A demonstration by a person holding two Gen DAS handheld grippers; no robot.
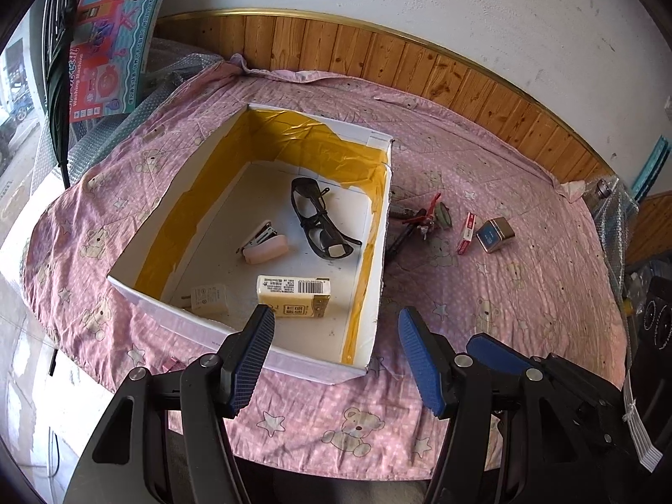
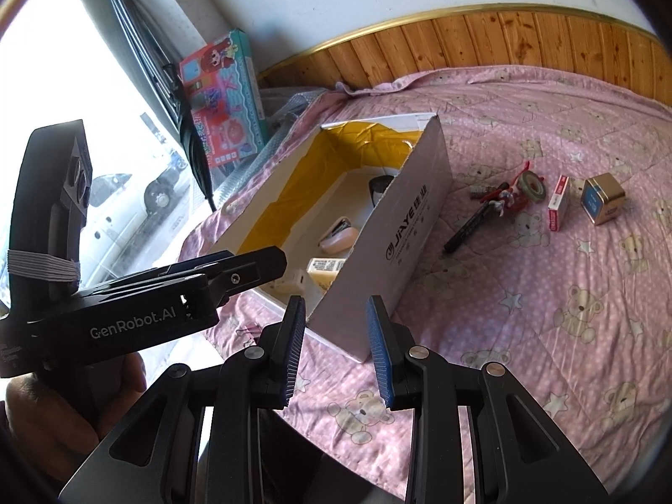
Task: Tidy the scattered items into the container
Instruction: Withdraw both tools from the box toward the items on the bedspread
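The box [image 1: 147,294] is the landmark: a white cardboard container, open on top, its inner walls lined with yellow tape, printed lettering on its long outer side. It sits on a pink bear-print sheet [image 1: 504,315] over what may be a bed or a table; the pictures do not settle which.

Inside the box lie black glasses [image 1: 319,218], a pink stapler [image 1: 264,245], a yellow-white carton [image 1: 294,294] and a white plug [image 1: 208,299].

Right of the box, on the sheet, lie a black pen [image 2: 470,227] nearest its wall, a red tangle with a tape roll [image 2: 530,185] beyond the pen, then a red-white packet [image 2: 557,203], and farthest out a small tin [image 2: 602,199] with a blue face.

The left gripper [image 1: 336,332] hangs over the box's near edge, fingers spread wide, holding nothing. The right gripper [image 2: 336,315] is at the box's near corner, jaws parted, also empty.
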